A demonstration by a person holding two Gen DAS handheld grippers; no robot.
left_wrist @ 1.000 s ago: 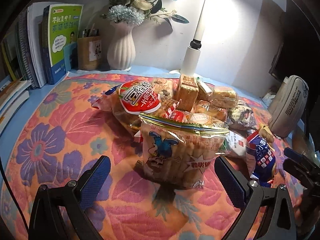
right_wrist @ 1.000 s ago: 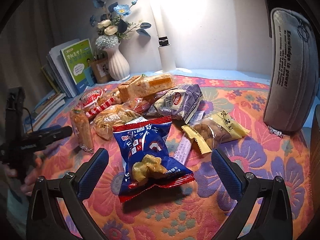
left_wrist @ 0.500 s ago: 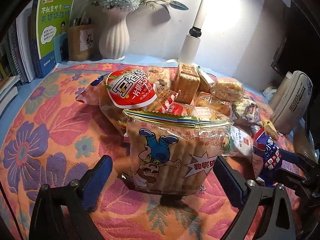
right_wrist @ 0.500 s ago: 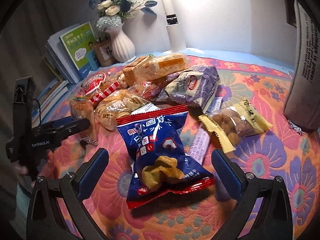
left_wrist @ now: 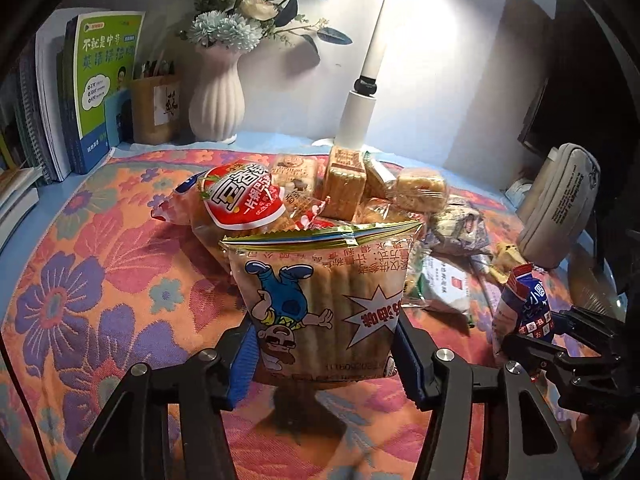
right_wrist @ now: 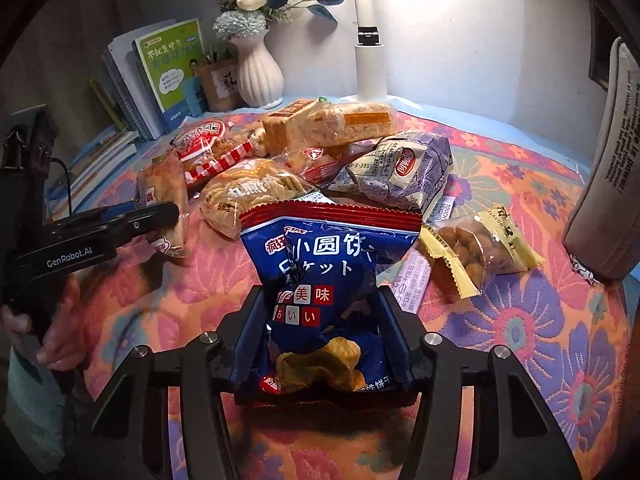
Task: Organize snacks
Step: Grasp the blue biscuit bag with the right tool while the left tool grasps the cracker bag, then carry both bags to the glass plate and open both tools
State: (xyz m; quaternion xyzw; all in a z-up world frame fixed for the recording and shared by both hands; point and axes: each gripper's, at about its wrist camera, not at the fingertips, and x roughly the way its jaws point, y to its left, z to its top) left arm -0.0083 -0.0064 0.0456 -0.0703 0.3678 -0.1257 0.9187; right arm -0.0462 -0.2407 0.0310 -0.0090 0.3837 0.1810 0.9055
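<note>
A white ribbed vase [left_wrist: 218,100] of blue and cream flowers [left_wrist: 240,20] is seen at the desk's back edge, flanked by upright books [left_wrist: 100,92], a pen holder [left_wrist: 156,108] and a white lamp post [left_wrist: 362,96]. A grey pencil case [left_wrist: 560,208] is stood on the floral cloth [left_wrist: 80,280].

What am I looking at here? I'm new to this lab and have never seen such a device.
No robot: a person holds a two-finger claw in each hand, each with a camera looking along its fingers. The left claw has just been closing and now squeezes a clear biscuit-stick bag; the right claw has likewise closed on a blue cracker bag. More snack packets lie piled on the flowered cloth, with a vase, books and lamp behind.
</note>
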